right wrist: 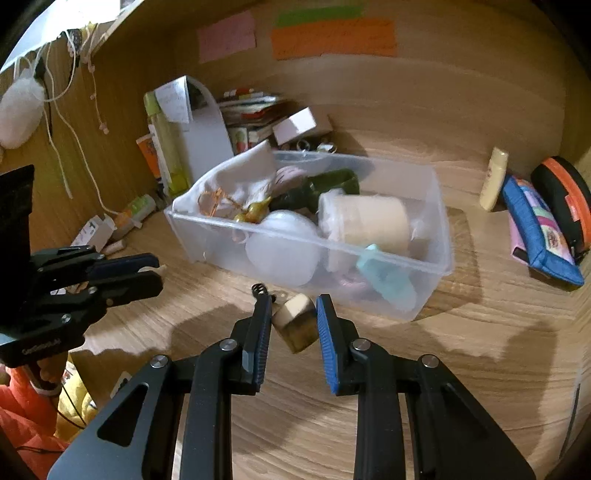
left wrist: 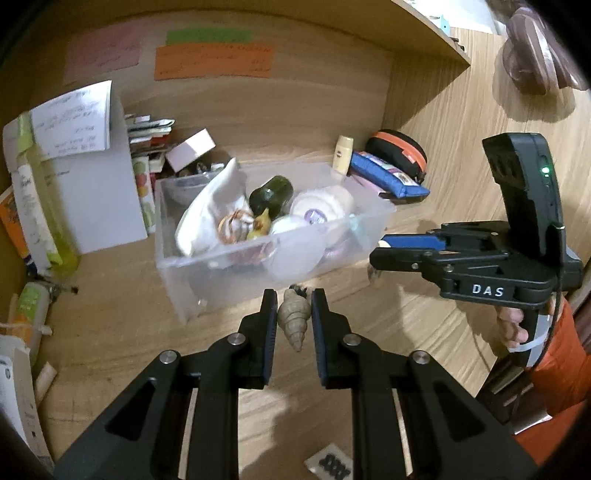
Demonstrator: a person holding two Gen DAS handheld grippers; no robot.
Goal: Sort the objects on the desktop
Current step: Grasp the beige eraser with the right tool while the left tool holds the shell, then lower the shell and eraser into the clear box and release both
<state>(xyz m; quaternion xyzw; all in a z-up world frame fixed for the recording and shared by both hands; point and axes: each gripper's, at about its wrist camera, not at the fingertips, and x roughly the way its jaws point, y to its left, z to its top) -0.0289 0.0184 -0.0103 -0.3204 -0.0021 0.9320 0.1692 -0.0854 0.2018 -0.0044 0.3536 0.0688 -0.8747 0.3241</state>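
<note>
My left gripper is shut on a beige spiral seashell, held above the wooden desk just in front of a clear plastic bin. In the right wrist view my right gripper is shut on a small block with a pale top and brown sides, close to the bin's near wall. The bin holds a white cloth bag, a dark green bottle, round white containers and a cream jar. Each gripper shows in the other's view: right, left.
A blue pencil case, an orange-rimmed black case and a small cream bottle lie right of the bin. A white file holder, books and small boxes crowd the back left. A shelf edge overhangs. An orange sleeve is at right.
</note>
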